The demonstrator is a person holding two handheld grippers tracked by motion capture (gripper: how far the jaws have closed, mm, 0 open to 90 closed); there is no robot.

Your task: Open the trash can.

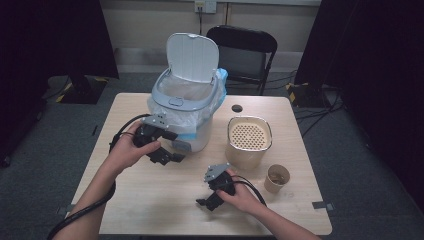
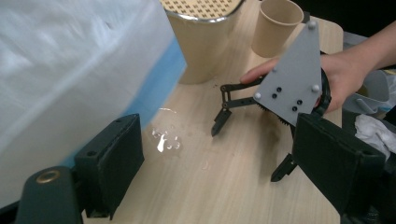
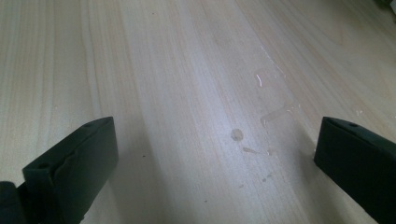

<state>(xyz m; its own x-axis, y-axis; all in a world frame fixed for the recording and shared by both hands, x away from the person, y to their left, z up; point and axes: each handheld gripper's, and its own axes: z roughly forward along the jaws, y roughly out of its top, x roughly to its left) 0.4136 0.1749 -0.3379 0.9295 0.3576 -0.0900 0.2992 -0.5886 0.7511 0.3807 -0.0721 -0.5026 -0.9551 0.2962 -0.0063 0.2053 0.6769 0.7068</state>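
Droplets (image 3: 275, 114) glint on the worktop (image 1: 150, 200) ahead of the right gripper (image 1: 206, 204), which rests nearest the person with its jaws spread wide and nothing between them. Farther in, the left gripper (image 1: 175, 146) is also open and empty, hanging just above the worktop with the lined bin (image 1: 200, 137) just beside its left jaw and a small wet patch (image 2: 164, 140) ahead of it. Beyond the right gripper stand the cup (image 1: 276, 179) and the strainer pot (image 1: 248, 142), and a chair (image 1: 242, 47) stands behind the bin's raised lid (image 1: 192, 56).
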